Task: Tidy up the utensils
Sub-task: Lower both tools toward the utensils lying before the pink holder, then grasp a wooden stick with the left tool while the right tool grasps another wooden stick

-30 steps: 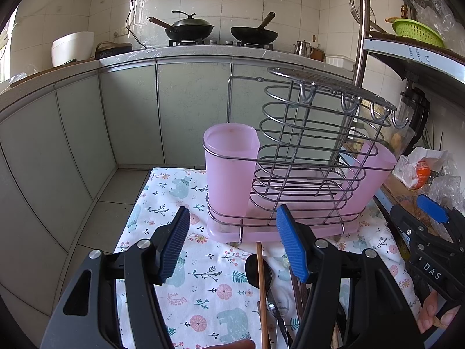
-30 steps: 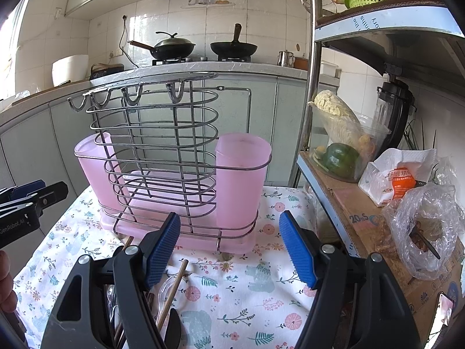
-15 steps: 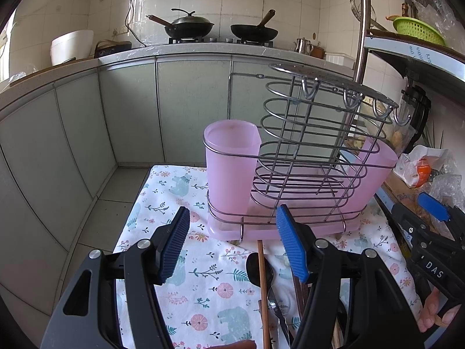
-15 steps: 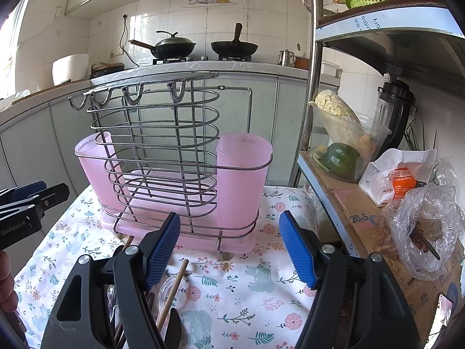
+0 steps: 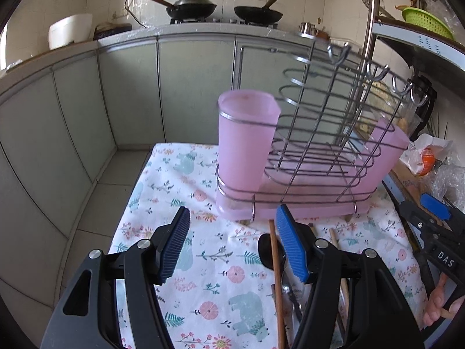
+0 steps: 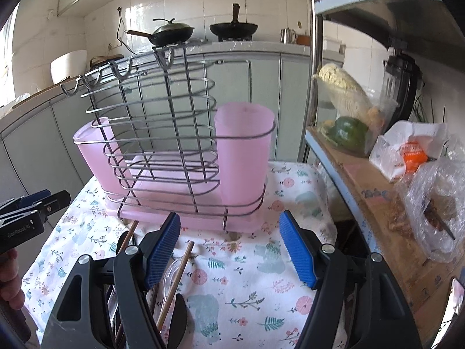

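Both tongs released, utensils not yet picked
Our left tongs (image 5: 232, 247) and right tongs (image 6: 229, 250) gape empty; utensils (image 5: 279, 276) lie between them, the rack (image 6: 180, 157) ahead, so we should pinch one chopstick (image 6: 175, 282) mid-shaft.

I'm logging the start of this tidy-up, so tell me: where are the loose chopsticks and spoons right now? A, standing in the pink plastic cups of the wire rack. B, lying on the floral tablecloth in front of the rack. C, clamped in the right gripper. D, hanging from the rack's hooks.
B: the wooden chopsticks and black spoon lie flat on the floral tablecloth in front of the wire rack; both grippers are open.
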Tool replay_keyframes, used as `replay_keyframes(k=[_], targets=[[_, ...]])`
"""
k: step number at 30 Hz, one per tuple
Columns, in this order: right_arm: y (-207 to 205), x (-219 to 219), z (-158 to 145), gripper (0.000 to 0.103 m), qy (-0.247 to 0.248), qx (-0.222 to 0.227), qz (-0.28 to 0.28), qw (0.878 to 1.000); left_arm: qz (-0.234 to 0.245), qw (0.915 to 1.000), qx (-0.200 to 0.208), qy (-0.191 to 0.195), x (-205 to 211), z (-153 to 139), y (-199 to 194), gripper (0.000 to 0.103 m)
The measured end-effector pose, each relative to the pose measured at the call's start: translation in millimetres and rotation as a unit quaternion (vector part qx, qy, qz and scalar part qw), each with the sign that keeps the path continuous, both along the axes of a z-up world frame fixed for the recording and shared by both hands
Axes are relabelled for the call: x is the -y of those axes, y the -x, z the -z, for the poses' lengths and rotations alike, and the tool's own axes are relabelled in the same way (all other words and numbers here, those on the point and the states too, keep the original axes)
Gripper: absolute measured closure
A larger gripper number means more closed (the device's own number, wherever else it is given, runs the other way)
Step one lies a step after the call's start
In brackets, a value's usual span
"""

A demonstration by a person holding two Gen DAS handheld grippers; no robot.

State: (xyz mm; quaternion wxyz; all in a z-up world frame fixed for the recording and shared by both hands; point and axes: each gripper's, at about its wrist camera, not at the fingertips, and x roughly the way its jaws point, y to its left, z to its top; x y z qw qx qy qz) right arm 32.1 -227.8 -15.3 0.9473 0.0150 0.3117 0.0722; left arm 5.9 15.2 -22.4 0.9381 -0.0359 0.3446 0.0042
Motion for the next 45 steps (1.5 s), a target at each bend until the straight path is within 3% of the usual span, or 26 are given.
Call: replay_keyframes(k=[5,10,15,19,27,30,33,38,45], targets=[[-6,2,11,0.034,-0.027,-0.038,-0.016,0.999,0.01,0.9996,-0.026,0.009,-5,10,-2,0.041],[-11,1,26,0.042,-0.044,-0.076,-0.035,0.996,0.029,0.9966,-0.07,0.033,-9,27,-4,0.041],[-17,2,42,0.051,-0.067,-0.115,-0.047,0.99,0.058,0.9881,-0.124,0.069,-4,46,-10,0.062],[-22,4,55,0.063,-0.09,-0.146,-0.056,0.984,0.084,0.9809,-0.156,0.08,10,57,-15,0.072],[-29,7,67,0.072,-0.125,-0.183,-0.078,0.972,0.102,0.9745,-0.194,0.048,37,74,-25,0.087],[-31,6,68,0.074,-0.134,-0.189,-0.086,0.969,0.101,0.973,-0.202,0.046,38,78,-27,0.095],[-33,4,69,0.076,-0.143,-0.195,-0.092,0.966,0.097,0.974,-0.199,0.047,38,79,-27,0.097],[-36,4,72,0.077,-0.16,-0.207,-0.096,0.96,0.076,0.976,-0.194,0.063,25,71,-21,0.097],[-51,2,83,0.078,-0.199,-0.249,-0.095,0.943,0.038,0.9774,-0.193,0.076,-7,62,-3,0.097]])
